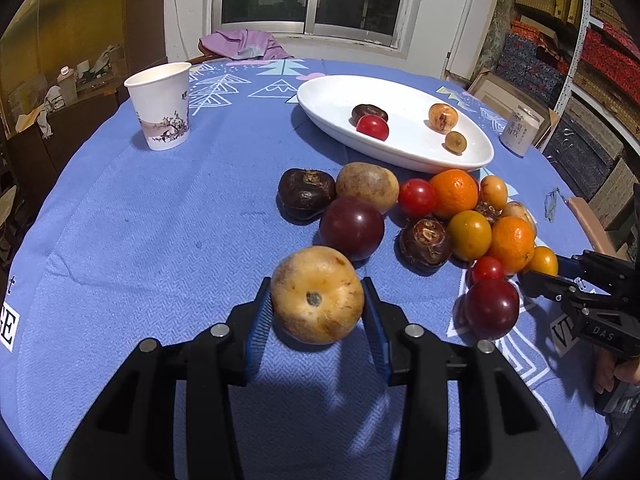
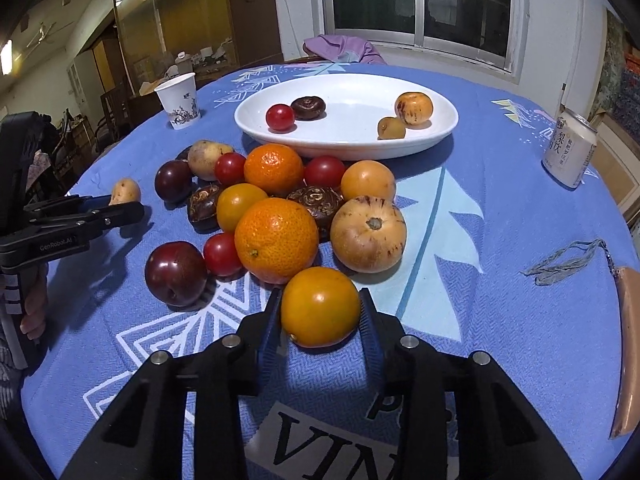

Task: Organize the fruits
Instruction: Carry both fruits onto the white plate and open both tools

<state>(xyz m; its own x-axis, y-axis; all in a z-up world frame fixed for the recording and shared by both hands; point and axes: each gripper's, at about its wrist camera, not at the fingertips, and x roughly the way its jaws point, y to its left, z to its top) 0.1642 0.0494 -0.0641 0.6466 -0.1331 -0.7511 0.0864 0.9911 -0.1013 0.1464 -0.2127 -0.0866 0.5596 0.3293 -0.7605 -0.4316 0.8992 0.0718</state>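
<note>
1. Left gripper [image 1: 318,300]: blue pads pressed against both sides of a tan russet fruit [image 1: 317,295], jaws closed on it; fruit sits low over the blue tablecloth [image 1: 140,240], can't tell if lifted or resting.
2. Right gripper [image 2: 320,308]: pads clamp a yellow-orange fruit [image 2: 320,307] at the near edge of the pile; same, contact with the cloth unclear.
3. Just beyond the right gripper: large orange [image 2: 276,240], speckled tan fruit [image 2: 368,234], dark plum [image 2: 175,273], cherry tomato [image 2: 222,254], all touching or nearly so.
4. Beyond the left gripper: purple plum [image 1: 351,228], dark water chestnut [image 1: 306,193], brown potato-like fruit [image 1: 367,186], then the mixed pile to the right.
5. White oval plate [image 1: 320,100] behind the pile holds four small fruits in two pairs.
6. Paper cup [image 1: 162,106] far left, drink can [image 2: 570,154] far right, both well apart from the pile.
</note>
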